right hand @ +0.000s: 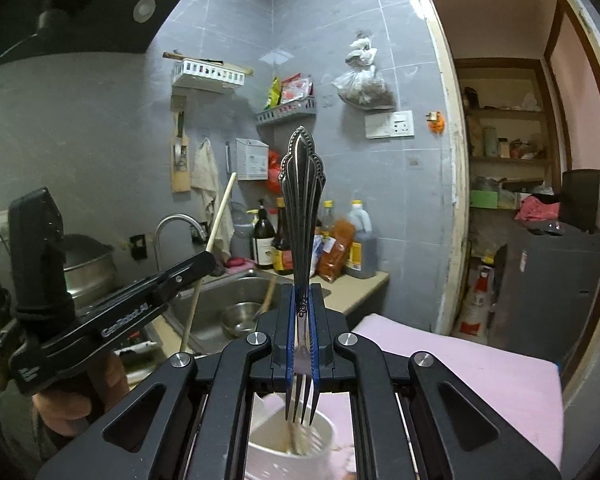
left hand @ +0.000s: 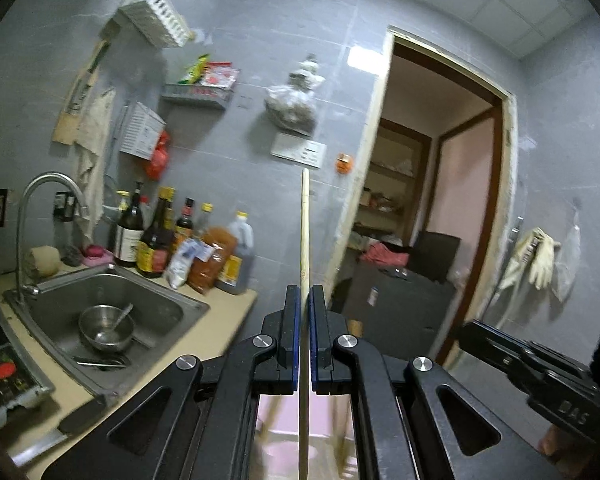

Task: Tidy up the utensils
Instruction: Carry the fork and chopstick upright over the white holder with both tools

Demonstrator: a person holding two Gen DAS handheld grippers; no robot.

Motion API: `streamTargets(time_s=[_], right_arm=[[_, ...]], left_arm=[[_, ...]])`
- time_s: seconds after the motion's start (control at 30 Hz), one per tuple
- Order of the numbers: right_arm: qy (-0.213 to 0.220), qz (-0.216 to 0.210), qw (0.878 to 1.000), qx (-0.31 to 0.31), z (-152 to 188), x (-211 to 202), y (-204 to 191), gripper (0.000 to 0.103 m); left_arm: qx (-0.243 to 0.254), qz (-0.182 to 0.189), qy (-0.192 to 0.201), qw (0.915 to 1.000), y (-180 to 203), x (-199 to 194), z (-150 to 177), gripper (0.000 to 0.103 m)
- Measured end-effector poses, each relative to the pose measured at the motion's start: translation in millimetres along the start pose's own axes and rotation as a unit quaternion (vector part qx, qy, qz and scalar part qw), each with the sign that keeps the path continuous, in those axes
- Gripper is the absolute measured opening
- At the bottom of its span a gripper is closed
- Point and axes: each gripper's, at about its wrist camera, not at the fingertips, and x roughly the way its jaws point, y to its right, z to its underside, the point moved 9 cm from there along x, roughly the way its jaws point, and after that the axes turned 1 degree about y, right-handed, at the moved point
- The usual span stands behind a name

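My left gripper point(left hand: 304, 294) is shut on a thin wooden chopstick point(left hand: 305, 224) that stands upright between its jaws; the chopstick also shows in the right wrist view point(right hand: 219, 216). My right gripper point(right hand: 302, 292) is shut on a silver fork point(right hand: 302, 184) with an ornate handle pointing up and its tines hanging down just above a white utensil cup point(right hand: 320, 436). The cup holds at least one wooden stick. The left gripper's body point(right hand: 140, 300) is to the left of the right one. The right gripper's body point(left hand: 540, 376) shows at the lower right of the left wrist view.
A steel sink point(left hand: 156, 300) holds a metal bowl point(left hand: 106, 326) with a spoon. Sauce bottles point(left hand: 188, 240) line the counter by the wall. A pink mat point(right hand: 480, 364) lies under the cup. A doorway point(right hand: 512, 160) opens at the right. A steel pot point(right hand: 88, 272) stands at left.
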Motion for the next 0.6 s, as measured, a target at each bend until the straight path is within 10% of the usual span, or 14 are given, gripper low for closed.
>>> streamTargets(time_s=[0.6], right_arm=[[-0.033, 0.043, 0.998, -0.013, 59.2, 31.2, 3.3, 0.004]], left_arm=[[-0.037, -0.051, 0.021, 0.9978, -58.5, 16.9, 45.9, 0.002]])
